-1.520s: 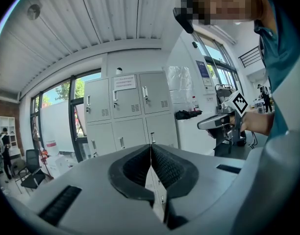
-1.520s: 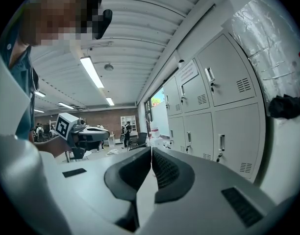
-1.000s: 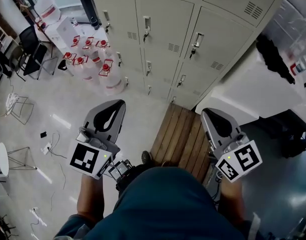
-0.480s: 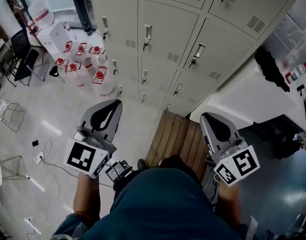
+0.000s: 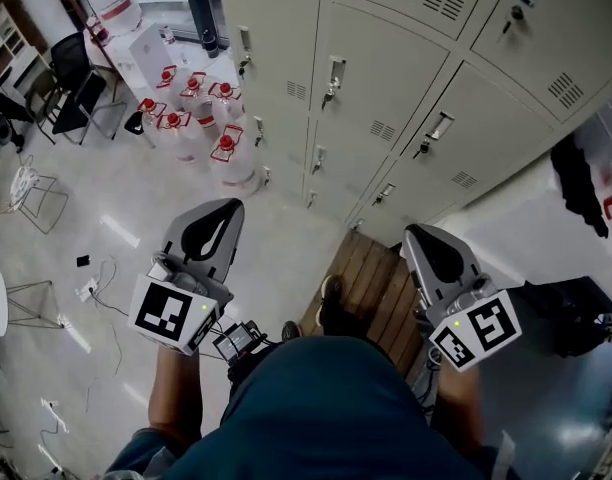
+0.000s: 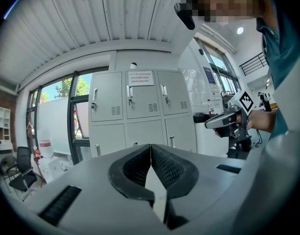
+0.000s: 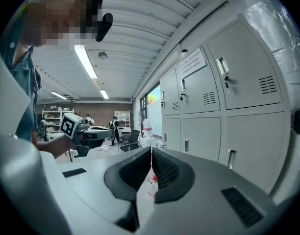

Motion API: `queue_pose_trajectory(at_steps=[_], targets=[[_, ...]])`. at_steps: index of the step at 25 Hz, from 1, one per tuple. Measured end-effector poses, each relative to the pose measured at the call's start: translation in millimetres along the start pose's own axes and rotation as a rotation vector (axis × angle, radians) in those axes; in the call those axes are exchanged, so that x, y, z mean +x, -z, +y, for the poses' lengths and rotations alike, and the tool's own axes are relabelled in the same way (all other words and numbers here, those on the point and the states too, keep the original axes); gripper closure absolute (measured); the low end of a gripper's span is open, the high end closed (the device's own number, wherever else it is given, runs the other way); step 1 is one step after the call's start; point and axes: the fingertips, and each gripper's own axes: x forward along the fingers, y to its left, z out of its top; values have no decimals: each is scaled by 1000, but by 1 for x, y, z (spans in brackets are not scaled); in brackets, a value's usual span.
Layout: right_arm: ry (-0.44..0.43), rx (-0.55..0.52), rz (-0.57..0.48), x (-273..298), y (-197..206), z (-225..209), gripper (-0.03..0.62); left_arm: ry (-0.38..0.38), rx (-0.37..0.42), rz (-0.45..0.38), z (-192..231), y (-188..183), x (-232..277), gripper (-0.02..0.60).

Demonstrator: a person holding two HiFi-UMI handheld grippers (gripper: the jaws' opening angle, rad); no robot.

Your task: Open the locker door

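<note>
Well, from my head view I hold my left gripper and my right gripper out in front of me, both pointing toward the bank of grey lockers, neither touching it. Every locker door I can see is shut, handles upright. To the left of the lockers, a cluster of red-capped water bottles stands on the pale floor, and a slatted wooden board lies at the lockers' foot, near my right gripper. In the left gripper view my left fingers are pressed together with nothing between them; the lockers stand straight ahead, well apart, with a paper notice on the upper middle door. In the right gripper view my right fingers are likewise closed on nothing, and the lockers run along the right side.
</note>
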Motion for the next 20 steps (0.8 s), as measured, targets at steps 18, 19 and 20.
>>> queue_pose_trajectory(at_steps=[18,19,20], targets=[[-222,18,14,158,-4,-118,557,-250,65,65,134,2,154,565],[-230,17,17,164,-3,-125,557,-257,68,66,140,3,164,565],[-238,16,19,170,-3,-132,557,-263,71,65,145,4,174,565]])
